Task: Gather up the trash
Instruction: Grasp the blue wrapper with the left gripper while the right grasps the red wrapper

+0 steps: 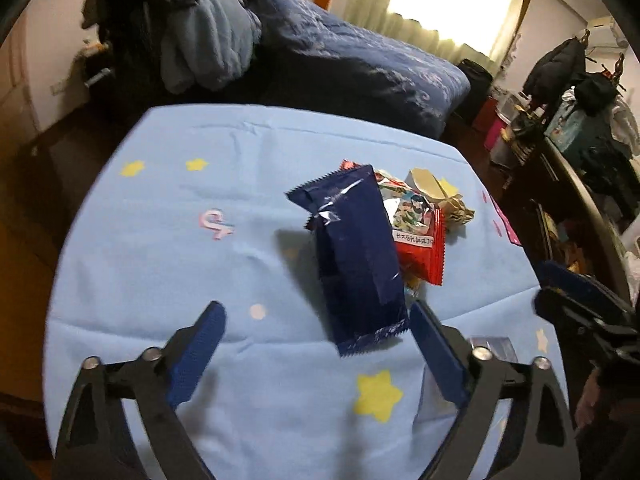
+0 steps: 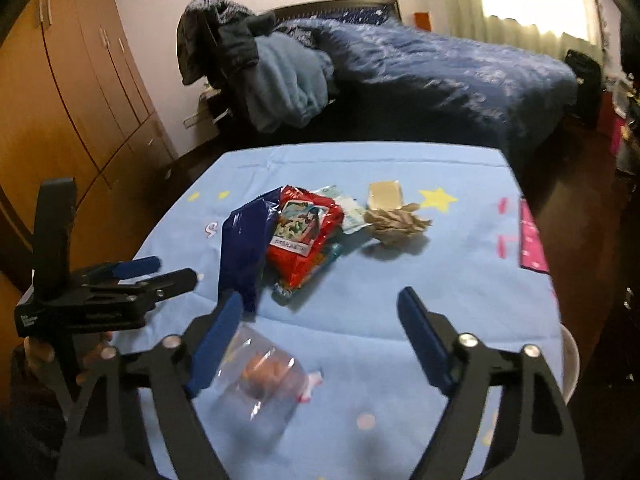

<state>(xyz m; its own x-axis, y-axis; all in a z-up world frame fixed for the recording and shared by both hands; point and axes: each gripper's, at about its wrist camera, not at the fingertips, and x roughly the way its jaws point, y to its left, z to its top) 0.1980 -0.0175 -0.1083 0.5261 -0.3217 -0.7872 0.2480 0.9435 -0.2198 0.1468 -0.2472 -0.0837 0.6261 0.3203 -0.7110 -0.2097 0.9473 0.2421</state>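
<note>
Both pairs of fingers stood wide, gripping nothing: the left gripper [image 1: 316,328] hovered over a dark blue wrapper [image 1: 354,256], the right gripper [image 2: 320,316] above a clear plastic bag [image 2: 256,380]; beyond lay a red packet [image 2: 304,236] and crumpled paper [image 2: 394,220] on the blue-clothed counter [image 2: 460,280].

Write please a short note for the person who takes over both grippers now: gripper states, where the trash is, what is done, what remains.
Left gripper: open, empty, by the near end of the dark blue foil wrapper.
Right gripper: open, empty, over the clear plastic bag.
Trash: red snack packet, crumpled brown paper and blue wrapper piled mid light blue star-print tablecloth; bag nearer.
Done: nothing picked up.
Left: everything.
</note>
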